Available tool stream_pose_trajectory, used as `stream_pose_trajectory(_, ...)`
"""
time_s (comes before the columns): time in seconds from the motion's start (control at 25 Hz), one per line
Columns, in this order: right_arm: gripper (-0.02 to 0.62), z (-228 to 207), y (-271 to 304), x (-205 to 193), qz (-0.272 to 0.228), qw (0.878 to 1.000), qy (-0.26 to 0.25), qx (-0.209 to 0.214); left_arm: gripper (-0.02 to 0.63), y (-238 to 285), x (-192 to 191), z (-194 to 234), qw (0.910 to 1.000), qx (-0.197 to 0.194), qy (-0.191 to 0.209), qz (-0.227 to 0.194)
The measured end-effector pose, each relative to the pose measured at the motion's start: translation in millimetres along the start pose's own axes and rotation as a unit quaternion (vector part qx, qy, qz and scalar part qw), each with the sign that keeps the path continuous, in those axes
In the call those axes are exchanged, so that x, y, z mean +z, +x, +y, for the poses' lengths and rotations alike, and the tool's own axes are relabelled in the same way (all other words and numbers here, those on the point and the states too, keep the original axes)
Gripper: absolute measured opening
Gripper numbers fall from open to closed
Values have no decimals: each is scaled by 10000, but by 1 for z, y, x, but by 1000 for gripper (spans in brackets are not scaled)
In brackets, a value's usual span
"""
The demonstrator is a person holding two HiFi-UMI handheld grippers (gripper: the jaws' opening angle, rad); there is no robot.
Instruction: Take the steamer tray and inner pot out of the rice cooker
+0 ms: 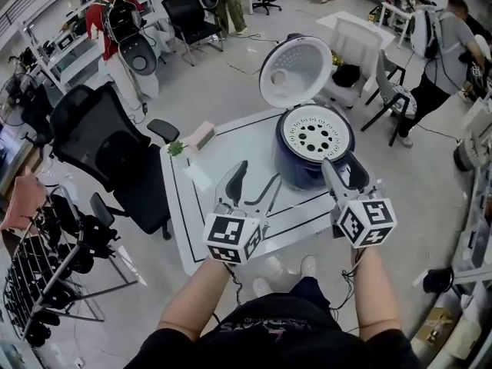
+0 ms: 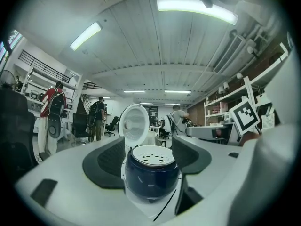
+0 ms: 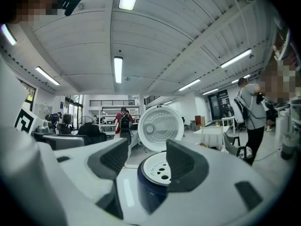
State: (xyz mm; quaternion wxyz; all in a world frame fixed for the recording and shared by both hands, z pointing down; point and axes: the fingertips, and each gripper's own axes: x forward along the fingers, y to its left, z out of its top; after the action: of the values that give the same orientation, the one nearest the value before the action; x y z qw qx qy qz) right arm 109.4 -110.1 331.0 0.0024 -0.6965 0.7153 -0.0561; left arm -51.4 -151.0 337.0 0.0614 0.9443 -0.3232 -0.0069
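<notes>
A dark blue rice cooker [image 1: 296, 164] stands on the white table [image 1: 231, 156] with its white lid [image 1: 295, 71] swung up and back. The white perforated steamer tray [image 1: 315, 134] sits in its top; the inner pot below is hidden. My left gripper [image 1: 252, 181] hangs open, left of the cooker and apart from it, and frames the cooker [image 2: 151, 173] between its jaws. Open too, my right gripper [image 1: 344, 175] hovers at the cooker's front right rim, with the tray [image 3: 156, 168] showing between its jaws. Neither holds anything.
A small green plant [image 1: 176, 148] and a pinkish box [image 1: 199, 137] lie at the table's far left corner. A black office chair [image 1: 100, 141] stands left of the table. Chairs, another white table [image 1: 355, 33] and people fill the floor behind.
</notes>
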Motion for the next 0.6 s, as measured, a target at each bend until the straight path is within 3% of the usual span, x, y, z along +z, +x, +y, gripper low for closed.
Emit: stream_pose_trajectory(0.6, 241, -74, 49, -3, 276, 9996, -30, -27, 302, 76, -5, -6, 9996, 139, 66, 216)
